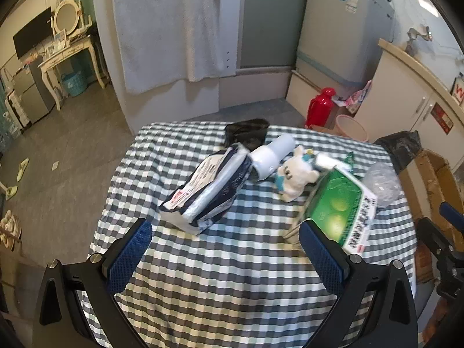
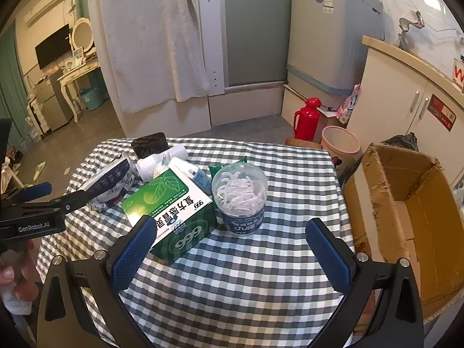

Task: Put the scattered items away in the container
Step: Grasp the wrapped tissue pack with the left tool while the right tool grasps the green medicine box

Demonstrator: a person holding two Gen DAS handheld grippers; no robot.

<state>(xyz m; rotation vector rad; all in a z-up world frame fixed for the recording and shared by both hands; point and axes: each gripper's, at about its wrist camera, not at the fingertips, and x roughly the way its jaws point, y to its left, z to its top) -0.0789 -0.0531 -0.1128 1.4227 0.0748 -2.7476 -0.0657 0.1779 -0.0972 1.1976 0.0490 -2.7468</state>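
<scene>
The green-and-white cardboard medicine box (image 2: 171, 217), lying near the middle of the checked tablecloth, shows "999" beside large Chinese characters on its white band, and "999" again, upside down, on its green front face. The black frame of the left gripper (image 2: 34, 227), at the tablecloth's left edge, carries "GenRobot.AI" in grey letters. Other labels are too blurred to read.

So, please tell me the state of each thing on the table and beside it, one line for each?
left gripper: open, holds nothing
right gripper: open, holds nothing
green box: closed, on the table
clear tub: lid on, upright
tissue pack: lying on its side
white bottle: lying down
plush toy: lying on the cloth
cardboard box: open, beside the table
</scene>
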